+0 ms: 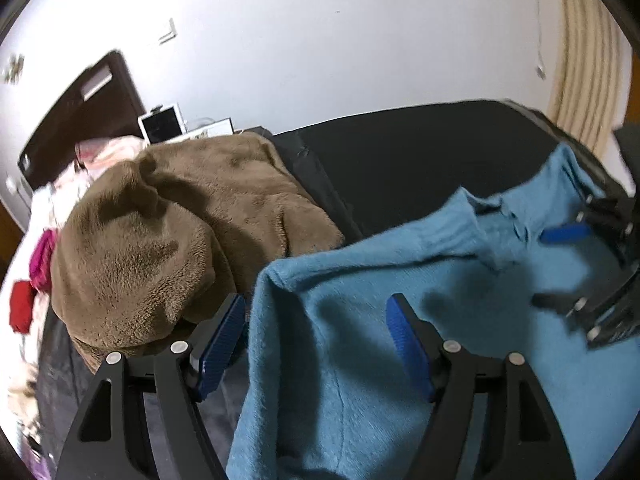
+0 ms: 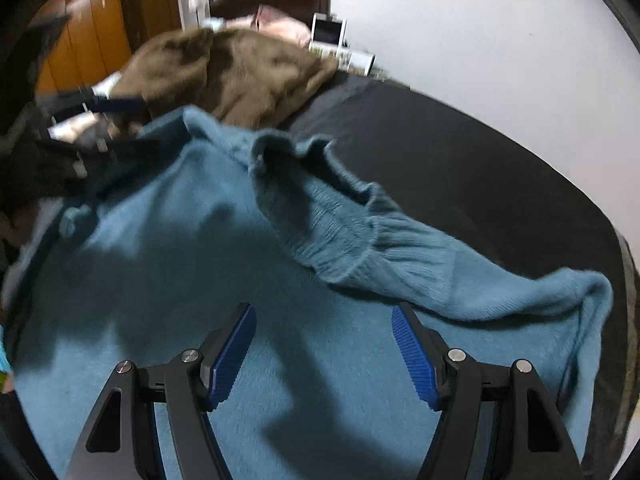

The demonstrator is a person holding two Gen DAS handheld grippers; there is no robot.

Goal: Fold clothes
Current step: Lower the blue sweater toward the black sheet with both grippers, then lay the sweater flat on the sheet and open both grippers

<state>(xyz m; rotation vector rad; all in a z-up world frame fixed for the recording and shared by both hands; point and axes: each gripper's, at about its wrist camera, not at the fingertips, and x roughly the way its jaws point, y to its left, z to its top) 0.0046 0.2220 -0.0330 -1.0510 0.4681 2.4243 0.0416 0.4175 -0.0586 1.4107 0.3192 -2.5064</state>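
A teal knit sweater lies spread on the black bed sheet. Its ribbed collar is rumpled, and one sleeve is folded across toward the bed's right edge. My left gripper hangs open over the sweater's left edge, its blue pads touching nothing. My right gripper is open above the sweater's body, with nothing between its pads. Each gripper also shows in the other's view: the right gripper open at the far right, the left gripper blurred at the far left.
A brown fleece blanket is heaped on the bed beside the sweater. Pink and red clothes lie at the left. A dark headboard and a white tablet stand by the white wall. A wooden wardrobe is behind.
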